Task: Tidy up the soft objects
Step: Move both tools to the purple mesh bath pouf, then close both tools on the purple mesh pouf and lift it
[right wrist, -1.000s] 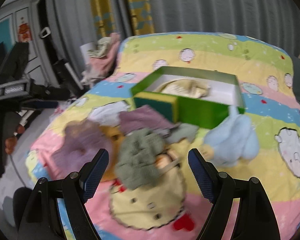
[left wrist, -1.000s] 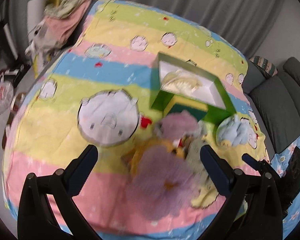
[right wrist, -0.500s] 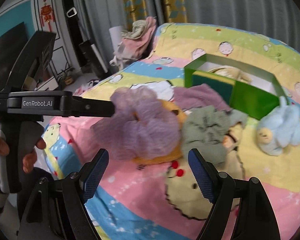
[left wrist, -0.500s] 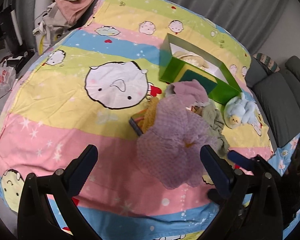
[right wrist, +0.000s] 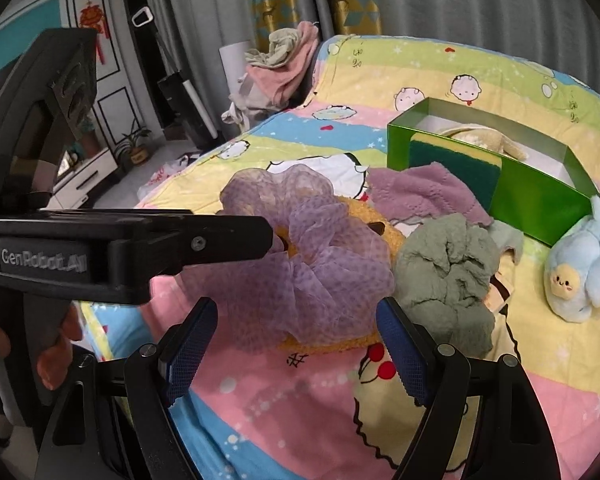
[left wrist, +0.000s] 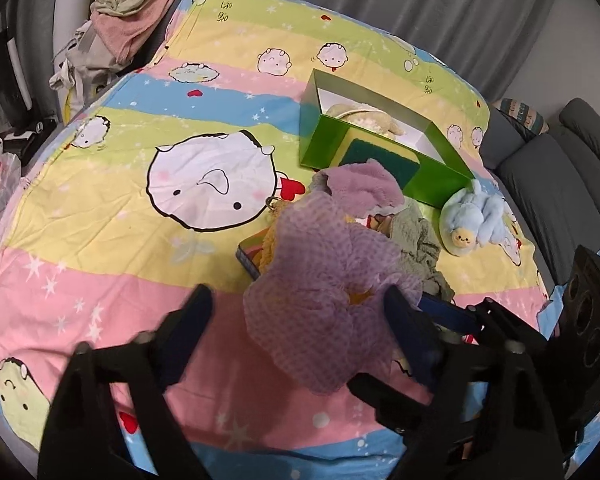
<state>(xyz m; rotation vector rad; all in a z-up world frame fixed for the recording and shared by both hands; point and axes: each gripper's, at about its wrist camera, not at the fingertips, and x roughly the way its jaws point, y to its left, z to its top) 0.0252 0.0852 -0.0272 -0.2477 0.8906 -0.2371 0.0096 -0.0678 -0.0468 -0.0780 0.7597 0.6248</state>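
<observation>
Left tool (left wrist: 296, 332) jaws spread wide, poised over the near edge of the purple mesh scrunchie (left wrist: 324, 292); not closed on it. Right tool (right wrist: 296, 344) jaws also wide apart, nothing held, aimed at the same scrunchie from the other side; the left tool's finger reaches in from the left of the right wrist view, its tip at the scrunchie's rim. Scrunchie lies on the bed (left wrist: 100, 200), partly on top of a yellow fuzzy item (right wrist: 380, 232). Just beside it, a crumpled grey-green cloth (right wrist: 444, 272); just behind it, a mauve knitted cloth (right wrist: 424, 192). Light blue plush toy (right wrist: 580, 272) lies to the right, near the corner of the green box (right wrist: 540, 196). Box is open-topped; a green-and-yellow sponge (right wrist: 452, 160) stands against its near wall, and a cream soft item (right wrist: 484, 140) lies inside. Farthest: heap of pink and pale green clothes (left wrist: 136, 20) beyond the bed's far corner.
</observation>
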